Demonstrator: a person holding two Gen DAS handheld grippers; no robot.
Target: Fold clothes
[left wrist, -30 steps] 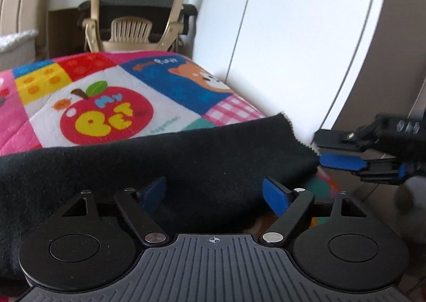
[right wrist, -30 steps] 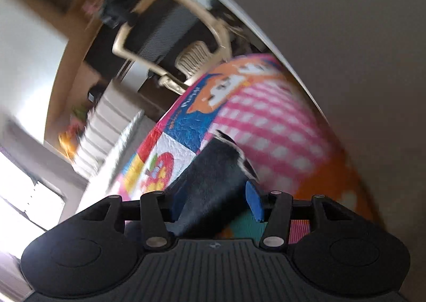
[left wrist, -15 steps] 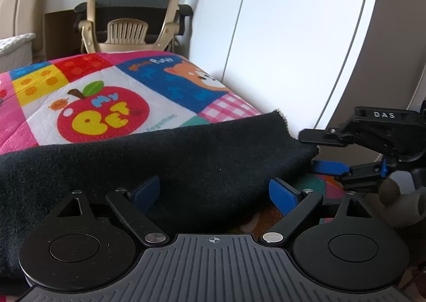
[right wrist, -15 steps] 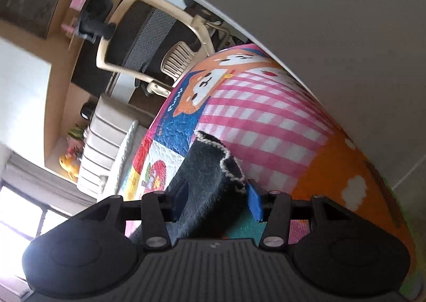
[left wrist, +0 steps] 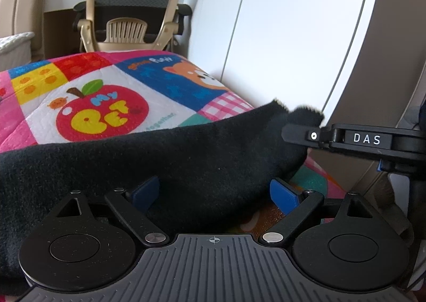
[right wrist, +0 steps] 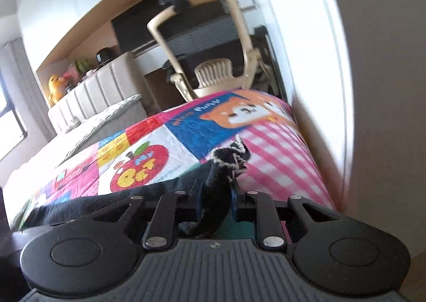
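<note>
A black fleece garment point(left wrist: 165, 158) lies across a colourful patchwork quilt point(left wrist: 87, 104). My left gripper point(left wrist: 214, 192) is open, its blue pads on either side of the garment's near edge. My right gripper point(right wrist: 215, 200) is shut on the garment's corner point(right wrist: 226, 160), which bunches up between the pads and is lifted off the quilt. The right gripper also shows in the left wrist view point(left wrist: 354, 142), holding the corner at the garment's right end.
A white wardrobe wall point(left wrist: 293, 35) runs close along the quilt's right edge. A beige office chair point(left wrist: 133, 8) stands behind the quilt, with a padded headboard point(right wrist: 106, 83) to its left.
My right gripper has closed on the garment's corner and rolled upright, lifting the corner. The left gripper stays open and has barely moved.
</note>
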